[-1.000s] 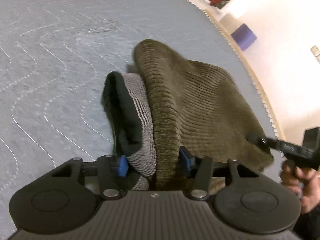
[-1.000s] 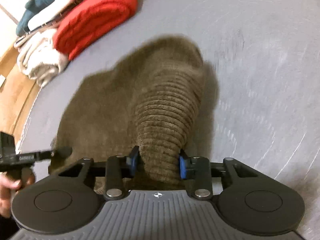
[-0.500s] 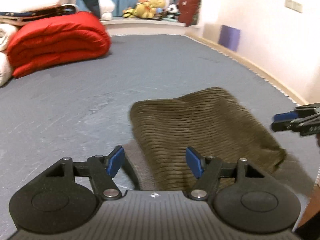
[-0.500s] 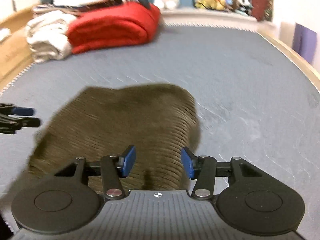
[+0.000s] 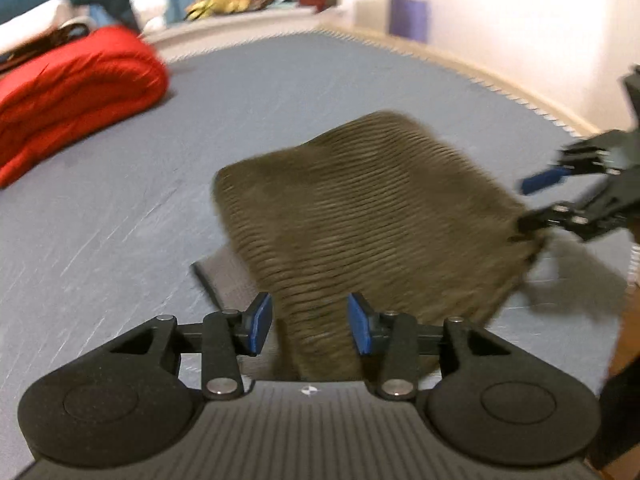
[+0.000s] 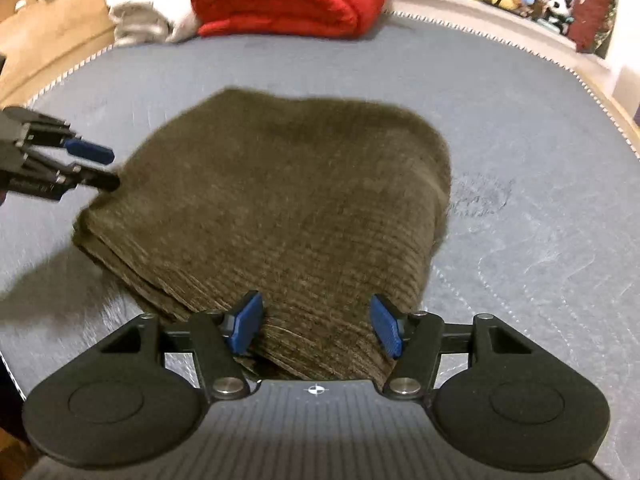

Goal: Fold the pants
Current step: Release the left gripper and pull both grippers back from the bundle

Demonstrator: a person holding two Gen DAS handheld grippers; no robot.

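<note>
The pants (image 6: 276,216), olive corduroy folded into a thick pad, lie mid-frame on the grey mattress (image 6: 540,208); their ribs and longer side run left to right across the right wrist view. The left hand-held gripper (image 5: 310,330) has just been closing, the right hand-held gripper (image 6: 318,328) opening; both stand released, cloth loose between the pads. A red quilt (image 6: 288,0) sits upper left, well apart.
</note>
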